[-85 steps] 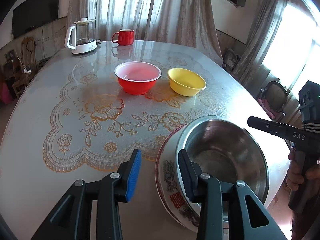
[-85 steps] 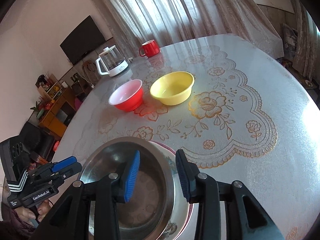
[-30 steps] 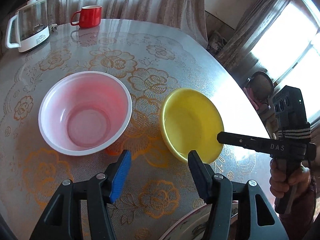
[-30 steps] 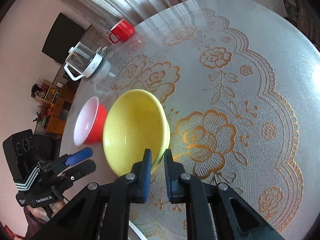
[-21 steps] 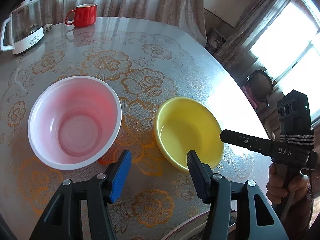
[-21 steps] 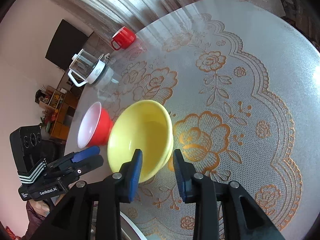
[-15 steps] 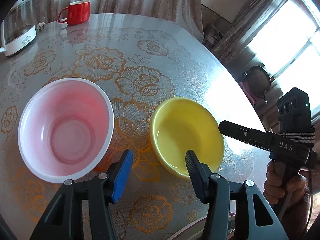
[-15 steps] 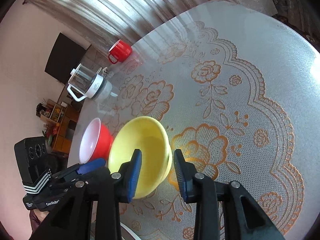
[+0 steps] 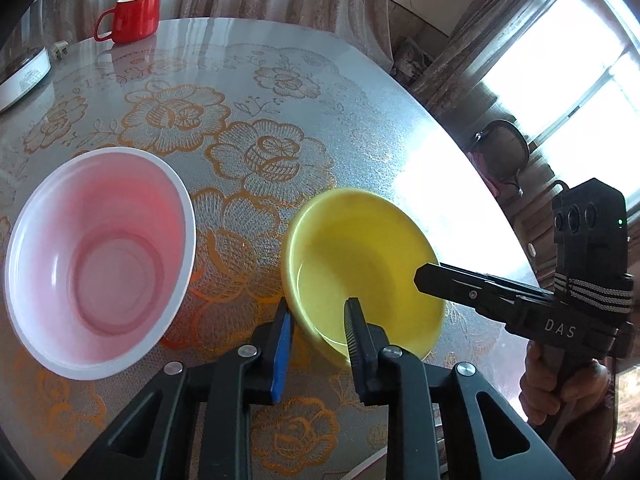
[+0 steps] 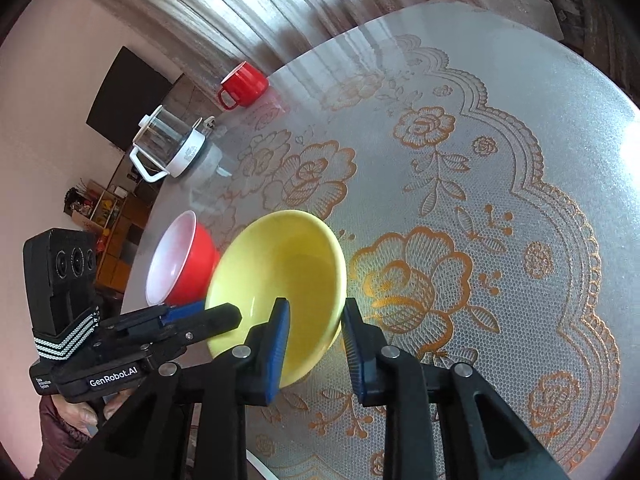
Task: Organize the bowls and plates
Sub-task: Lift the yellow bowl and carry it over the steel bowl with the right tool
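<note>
A yellow bowl (image 9: 360,256) (image 10: 288,264) sits on the lace-patterned table, with a red bowl with a pale inside (image 9: 100,260) (image 10: 192,264) to its left. My left gripper (image 9: 318,320) (image 10: 216,312) is shut on the yellow bowl's near-left rim, one finger inside and one outside. My right gripper (image 10: 314,316) (image 9: 420,276) straddles the opposite rim. Its jaws are closing, with the bowl wall between them and the pads against it.
A red mug (image 9: 134,18) (image 10: 244,84) and a glass kettle (image 10: 168,148) stand at the table's far side. A plate's rim (image 9: 368,462) peeks in at the bottom edge. A chair (image 9: 500,148) stands beyond the table's right edge.
The left gripper's jaws went from wide open to shut on the yellow bowl's rim. The right gripper's jaws parted from nearly shut, slid over the opposite rim and narrowed again.
</note>
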`<state>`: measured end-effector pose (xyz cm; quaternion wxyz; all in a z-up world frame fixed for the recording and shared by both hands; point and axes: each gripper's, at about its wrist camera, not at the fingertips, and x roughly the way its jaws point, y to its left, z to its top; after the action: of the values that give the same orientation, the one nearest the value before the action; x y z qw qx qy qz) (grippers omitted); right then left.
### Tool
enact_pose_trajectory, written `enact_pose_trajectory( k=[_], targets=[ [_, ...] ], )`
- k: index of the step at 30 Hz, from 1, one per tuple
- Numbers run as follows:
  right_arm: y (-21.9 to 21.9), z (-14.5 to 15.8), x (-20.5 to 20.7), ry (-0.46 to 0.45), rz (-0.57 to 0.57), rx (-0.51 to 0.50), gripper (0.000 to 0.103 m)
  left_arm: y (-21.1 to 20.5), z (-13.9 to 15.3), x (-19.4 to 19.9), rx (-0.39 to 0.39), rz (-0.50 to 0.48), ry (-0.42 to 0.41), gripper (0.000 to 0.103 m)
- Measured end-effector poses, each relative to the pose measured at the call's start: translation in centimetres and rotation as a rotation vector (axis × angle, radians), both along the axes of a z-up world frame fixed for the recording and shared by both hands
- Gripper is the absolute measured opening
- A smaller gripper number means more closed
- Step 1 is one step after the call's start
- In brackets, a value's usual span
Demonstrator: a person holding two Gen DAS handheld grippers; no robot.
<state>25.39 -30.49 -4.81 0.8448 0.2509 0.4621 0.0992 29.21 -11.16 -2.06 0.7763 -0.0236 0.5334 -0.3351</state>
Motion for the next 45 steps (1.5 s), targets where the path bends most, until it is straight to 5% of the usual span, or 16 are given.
enact_pose_trajectory(
  k=[45],
  targets=[
    [4.5, 6.6, -8.0, -0.133, 0.047, 0.055, 0.028, 6.8, 7.1, -12.1, -0.172, 0.12, -0.1, 0.023]
  ],
)
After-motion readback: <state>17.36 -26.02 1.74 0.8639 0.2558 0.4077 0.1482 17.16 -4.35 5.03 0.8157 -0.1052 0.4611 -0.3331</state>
